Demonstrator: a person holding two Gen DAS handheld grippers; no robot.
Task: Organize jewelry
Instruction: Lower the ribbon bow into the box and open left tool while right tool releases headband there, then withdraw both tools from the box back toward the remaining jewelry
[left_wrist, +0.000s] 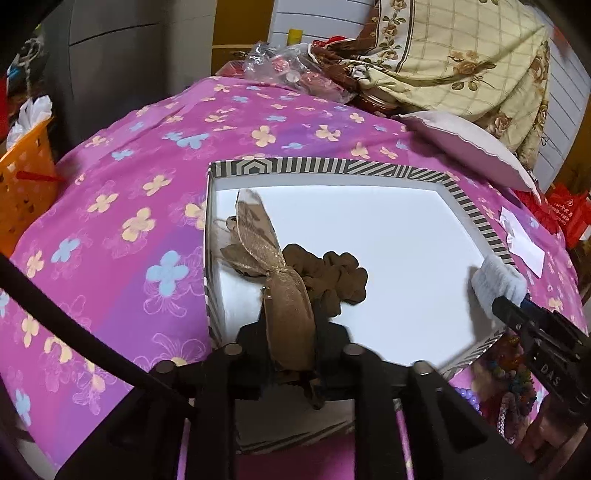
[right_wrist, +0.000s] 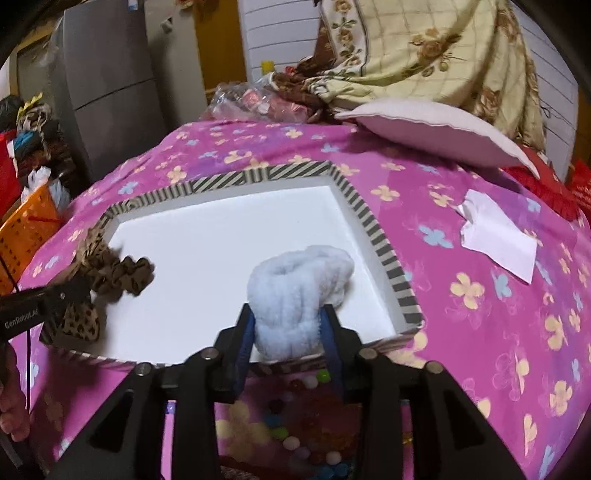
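Right hand-held gripper (right_wrist: 287, 325) apparently pinches fluffy scrunchie (right_wrist: 299, 291) over striped box (right_wrist: 391, 266).

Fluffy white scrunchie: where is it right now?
The fluffy white scrunchie sits between the right gripper fingers, over the near right corner of the striped box, across from the brown scrunchie at the box's left side.

Pink floral bedsheet (left_wrist: 110, 206), black-and-white striped box (left_wrist: 332, 166), brown scrunchie (left_wrist: 332, 277), pale blue scrunchie (right_wrist: 295, 291)
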